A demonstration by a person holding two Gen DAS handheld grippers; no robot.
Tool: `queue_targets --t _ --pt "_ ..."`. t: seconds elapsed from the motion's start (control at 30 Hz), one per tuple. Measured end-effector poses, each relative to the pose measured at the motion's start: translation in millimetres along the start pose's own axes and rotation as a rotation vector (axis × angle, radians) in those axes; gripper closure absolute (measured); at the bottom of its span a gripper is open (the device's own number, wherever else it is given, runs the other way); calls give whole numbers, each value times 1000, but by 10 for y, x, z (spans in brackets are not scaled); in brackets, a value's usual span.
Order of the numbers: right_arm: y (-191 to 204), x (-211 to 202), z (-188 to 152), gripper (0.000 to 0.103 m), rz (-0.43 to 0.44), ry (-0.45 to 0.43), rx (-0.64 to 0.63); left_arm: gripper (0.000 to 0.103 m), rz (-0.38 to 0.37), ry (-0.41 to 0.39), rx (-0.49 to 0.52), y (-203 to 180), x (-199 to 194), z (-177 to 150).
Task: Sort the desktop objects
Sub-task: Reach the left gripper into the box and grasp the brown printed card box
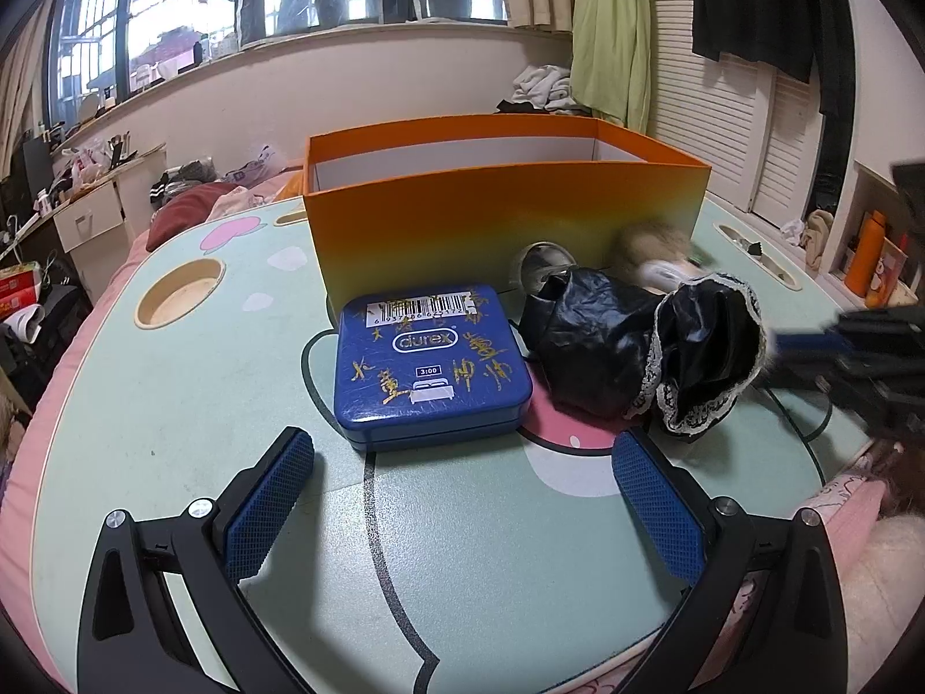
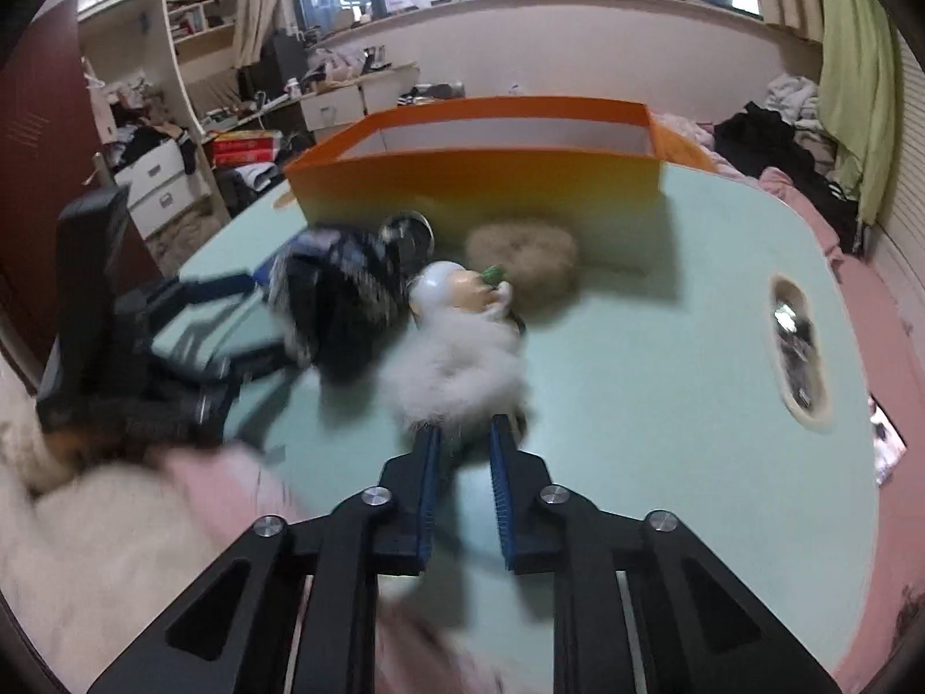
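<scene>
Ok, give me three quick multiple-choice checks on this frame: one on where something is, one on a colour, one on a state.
1. Where is the blue tin?
A. Inside the orange box
B. On the table in front of the orange box
C. Between the left claw's pads

2. What colour is the lace trim on the black fabric?
A. White
B. Red
C. Yellow

3. How does the left claw stand?
A. Shut on the tin
B. Shut on the fabric
C. Open, holding nothing

Answers:
1 B: the blue tin lies flat on the table, on the near side of the orange box.
2 A: the black fabric has a white lace edge.
3 C: the left claw has its pads spread wide, short of the tin.
</scene>
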State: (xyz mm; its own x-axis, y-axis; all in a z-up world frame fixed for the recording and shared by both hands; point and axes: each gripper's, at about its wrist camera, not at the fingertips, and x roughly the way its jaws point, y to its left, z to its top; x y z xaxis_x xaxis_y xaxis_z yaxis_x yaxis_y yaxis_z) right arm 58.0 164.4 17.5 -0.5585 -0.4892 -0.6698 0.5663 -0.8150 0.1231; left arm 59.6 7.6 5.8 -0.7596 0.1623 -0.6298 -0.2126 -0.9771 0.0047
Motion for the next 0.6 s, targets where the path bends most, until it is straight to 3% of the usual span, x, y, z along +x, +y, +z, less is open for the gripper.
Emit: queue_targets --t 0.07,0.13,0.2,0.3,0.33,0.4,0.5,0.6 --pt "14 7 21 87 14 -56 8 0 0 0 -1 -1 2 -1" --pt "54 -55 -10 77 9 -82 3 0 0 0 -1 -1 1 1" --pt "108 -144 -119 39 -45 -95 -42 0 1 0 -1 -4 3 2" --pt "103 -136 -298 35 -84 -83 -48 0 1 2 -1 -2 4 3" --pt "123 -144 -347 34 -100 -122 -71 0 3 1 0 -1 8 5" --pt "140 -93 -380 18 -141 -142 -69 0 11 7 8 15 8 3" --pt "75 -101 -366 16 -134 -154 -32 0 61 6 56 65 -95 24" --pt "38 -107 -382 12 -128 -160 -18 1 70 -120 83 129 -429 285"
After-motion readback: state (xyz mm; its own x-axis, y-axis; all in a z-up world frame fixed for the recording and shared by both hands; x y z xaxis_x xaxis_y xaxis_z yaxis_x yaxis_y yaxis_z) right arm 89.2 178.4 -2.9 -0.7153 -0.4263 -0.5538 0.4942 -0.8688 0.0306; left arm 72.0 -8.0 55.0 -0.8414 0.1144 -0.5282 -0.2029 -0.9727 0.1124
